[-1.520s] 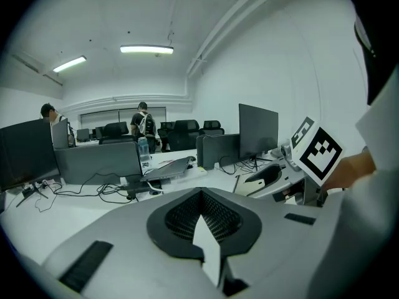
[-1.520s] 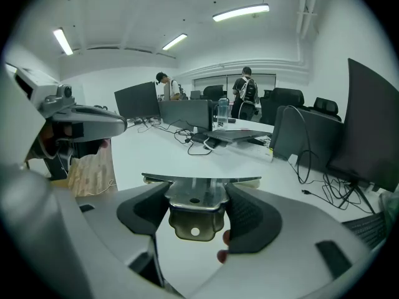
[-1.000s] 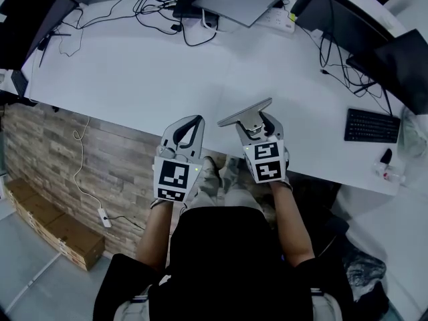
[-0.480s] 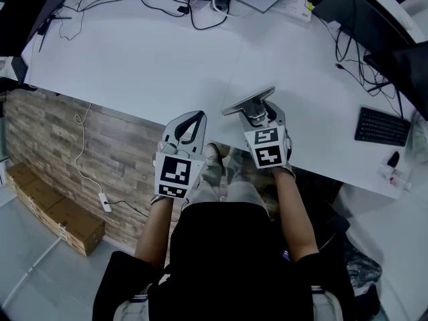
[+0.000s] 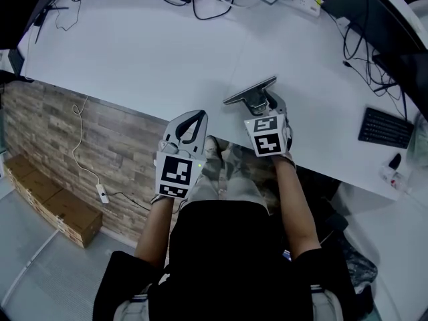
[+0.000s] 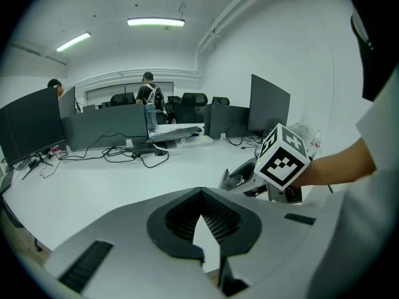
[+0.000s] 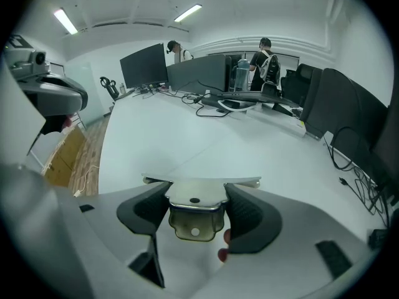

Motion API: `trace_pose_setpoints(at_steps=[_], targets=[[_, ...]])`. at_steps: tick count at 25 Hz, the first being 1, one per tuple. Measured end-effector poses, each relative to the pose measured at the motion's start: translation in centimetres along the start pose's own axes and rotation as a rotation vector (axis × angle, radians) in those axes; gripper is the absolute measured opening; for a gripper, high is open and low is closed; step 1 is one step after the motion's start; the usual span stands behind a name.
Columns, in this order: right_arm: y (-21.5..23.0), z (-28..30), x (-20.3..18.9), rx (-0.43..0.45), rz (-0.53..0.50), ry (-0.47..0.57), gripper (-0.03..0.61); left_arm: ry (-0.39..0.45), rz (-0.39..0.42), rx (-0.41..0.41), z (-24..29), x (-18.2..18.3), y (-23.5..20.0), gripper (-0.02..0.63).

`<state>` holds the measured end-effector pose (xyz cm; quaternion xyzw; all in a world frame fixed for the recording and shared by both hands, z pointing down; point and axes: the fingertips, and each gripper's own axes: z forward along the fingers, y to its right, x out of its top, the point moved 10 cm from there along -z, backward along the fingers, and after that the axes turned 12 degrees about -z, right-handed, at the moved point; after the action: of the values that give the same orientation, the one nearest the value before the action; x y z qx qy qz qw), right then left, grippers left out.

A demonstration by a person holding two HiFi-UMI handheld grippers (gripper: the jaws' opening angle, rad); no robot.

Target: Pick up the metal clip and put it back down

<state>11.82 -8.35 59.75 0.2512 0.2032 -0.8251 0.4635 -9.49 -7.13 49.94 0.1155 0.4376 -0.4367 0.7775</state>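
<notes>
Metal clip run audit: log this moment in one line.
right tool: shut on metal clip | left tool: shut, empty | metal clip: over table, near edge

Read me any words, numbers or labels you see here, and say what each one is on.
None can be read.
The left cube and the right cube carry only black-and-white squares, no letters.
The keyboard has keys too small to read.
</notes>
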Motion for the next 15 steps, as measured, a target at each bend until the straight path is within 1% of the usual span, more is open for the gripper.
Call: trace_pose_setpoints(at_steps=[5, 15], targets=[[0.2, 1.0, 0.0, 0.0, -0.026, -0.009, 0.298, -0.009, -0.012, 0.012, 0.1, -0.5, -0.4, 0.009], [0.0, 2.0, -0.6, 0.011, 0.004, -0.018, 0.298, -0.019, -0.019, 0.028, 0.0, -0.9, -0.6, 0.009]])
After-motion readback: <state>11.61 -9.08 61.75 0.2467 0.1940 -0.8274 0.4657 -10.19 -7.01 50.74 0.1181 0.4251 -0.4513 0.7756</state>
